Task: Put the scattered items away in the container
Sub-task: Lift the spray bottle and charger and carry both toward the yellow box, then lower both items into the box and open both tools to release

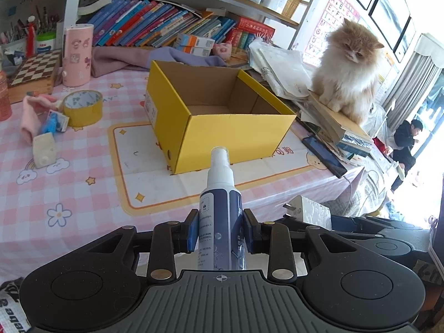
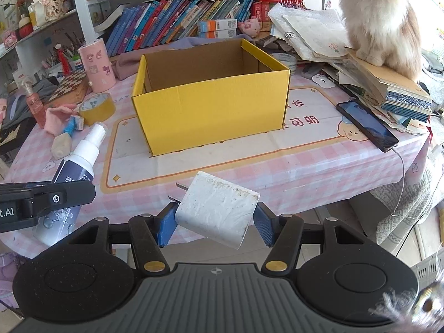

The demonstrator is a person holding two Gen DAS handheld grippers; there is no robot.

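1. Left gripper (image 1: 221,233): its blue pads were clamped on the dark-labelled body of a spray bottle (image 1: 220,211), which stood upright with its white nozzle pointing toward the box at 12 o'clock.
2. Right gripper (image 2: 215,222): it was pinching a white plug-in charger (image 2: 219,208), tilted, metal prongs sticking out toward 10 o'clock.
3. Yellow cardboard box (image 2: 211,105): open-topped, brown inside, nothing visible in it; it sat on a printed mat on the pink checked tablecloth (image 2: 305,172), at 12 o'clock from both grippers.
4. Roll of yellow tape (image 1: 82,108): lying flat at 9 o'clock from the box, just beside a pink cloth (image 1: 30,116), a small blue packet and a small white carton (image 1: 43,147).
5. Pink cylinder with stickers (image 1: 77,55): upright at 10 o'clock from the box, next to a chessboard (image 1: 34,68).
6. Black phone (image 2: 366,126): flat at 3 o'clock from the box, near the table edge.
7. Orange-and-white cat (image 1: 347,69): seated on a stack of books and papers at 2 o'clock from the box.
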